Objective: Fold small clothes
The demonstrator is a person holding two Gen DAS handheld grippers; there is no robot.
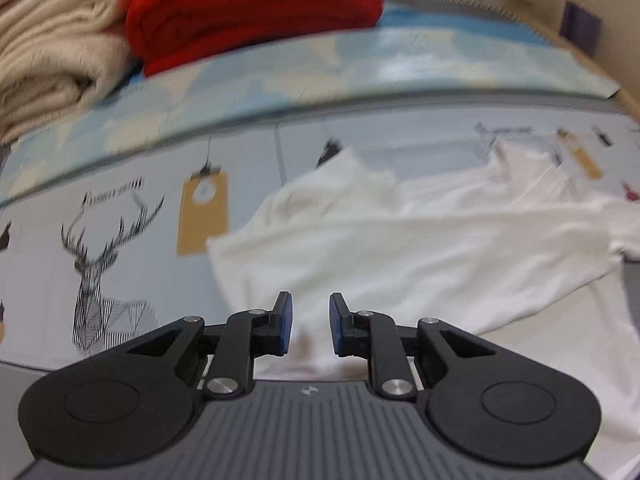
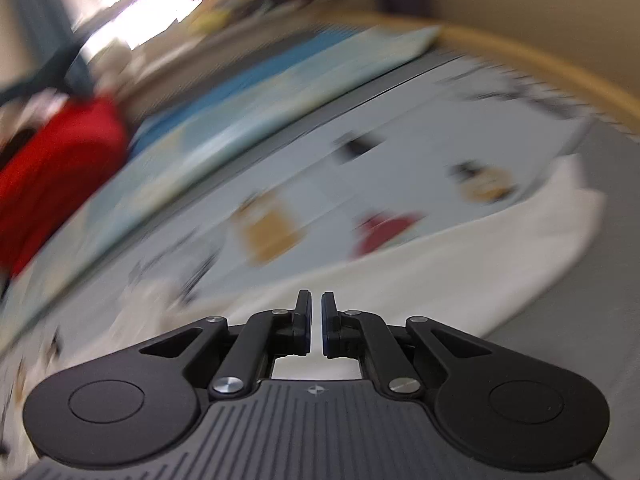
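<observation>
- Your left claw is parted, gripping nothing, above the rumpled white garment on the printed cover.
- Your right claw is narrowly parted, empty, over the same garment; view blurred.

left claw: fingers parted, nothing between | right claw: fingers nearly together, narrow gap

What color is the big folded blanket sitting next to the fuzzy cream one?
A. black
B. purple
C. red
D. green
C: the left wrist view shows a red folded blanket lying right beside the cream blanket, at the far edge of the bed past the white shirt.
</observation>
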